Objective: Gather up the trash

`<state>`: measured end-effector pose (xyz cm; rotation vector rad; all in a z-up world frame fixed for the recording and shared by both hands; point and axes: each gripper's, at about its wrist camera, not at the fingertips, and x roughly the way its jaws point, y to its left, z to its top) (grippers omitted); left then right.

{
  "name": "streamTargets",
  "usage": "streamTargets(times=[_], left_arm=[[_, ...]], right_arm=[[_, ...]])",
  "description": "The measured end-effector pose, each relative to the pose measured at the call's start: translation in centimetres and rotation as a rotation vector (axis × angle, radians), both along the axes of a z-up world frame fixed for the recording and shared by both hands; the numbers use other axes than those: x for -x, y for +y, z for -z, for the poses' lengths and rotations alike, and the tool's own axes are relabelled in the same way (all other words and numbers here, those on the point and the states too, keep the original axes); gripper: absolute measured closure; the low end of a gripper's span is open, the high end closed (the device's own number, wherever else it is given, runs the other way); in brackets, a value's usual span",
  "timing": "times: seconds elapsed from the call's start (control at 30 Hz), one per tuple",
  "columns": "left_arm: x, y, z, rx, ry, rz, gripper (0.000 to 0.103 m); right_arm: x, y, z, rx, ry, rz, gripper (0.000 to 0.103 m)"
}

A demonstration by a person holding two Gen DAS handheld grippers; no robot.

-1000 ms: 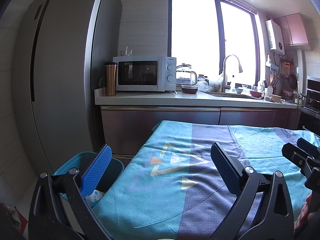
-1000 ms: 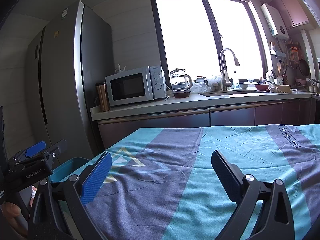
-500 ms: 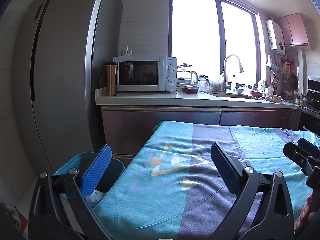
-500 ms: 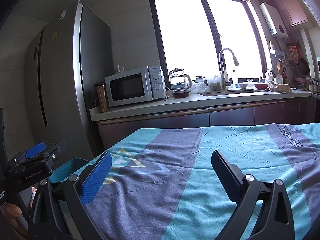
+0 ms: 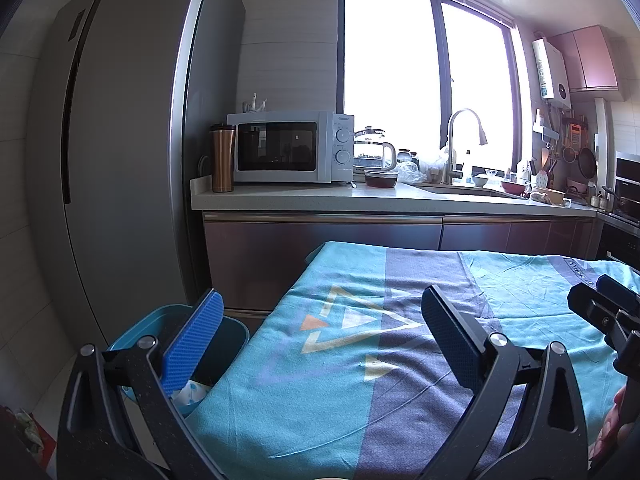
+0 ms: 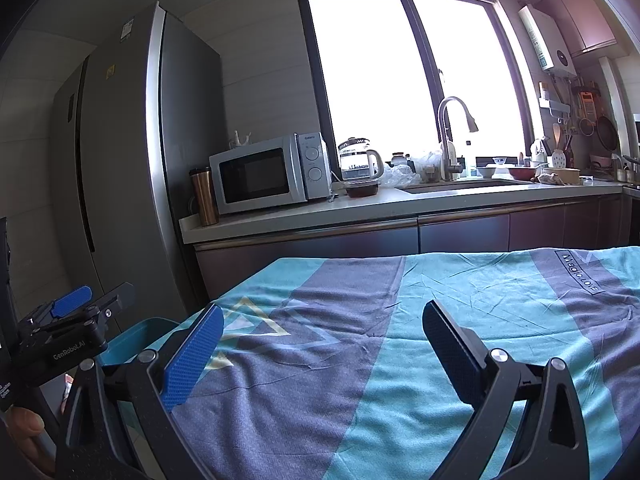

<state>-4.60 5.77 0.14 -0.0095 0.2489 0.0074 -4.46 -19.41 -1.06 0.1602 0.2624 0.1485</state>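
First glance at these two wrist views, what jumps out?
The teal and purple tablecloth fills the foreground under both open grippers, left and right. A blue trash bin sits off the table's left edge with something pale inside. Behind, the blown-out window glares over the white microwave.

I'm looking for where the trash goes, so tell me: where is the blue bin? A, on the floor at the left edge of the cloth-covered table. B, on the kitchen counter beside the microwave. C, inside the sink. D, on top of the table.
A: the blue bin sits low beside the left edge of the table, below the left tool, which is open and empty.
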Motion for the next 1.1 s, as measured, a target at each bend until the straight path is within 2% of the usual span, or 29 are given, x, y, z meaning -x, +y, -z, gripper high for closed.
streamTargets(times=[1.1], left_arm=[[0.0,-0.03,-0.06,-0.004,0.005,-0.005,0.005]], right_arm=[[-0.11,-0.32,0.06,-0.011,0.004,0.001,0.007]])
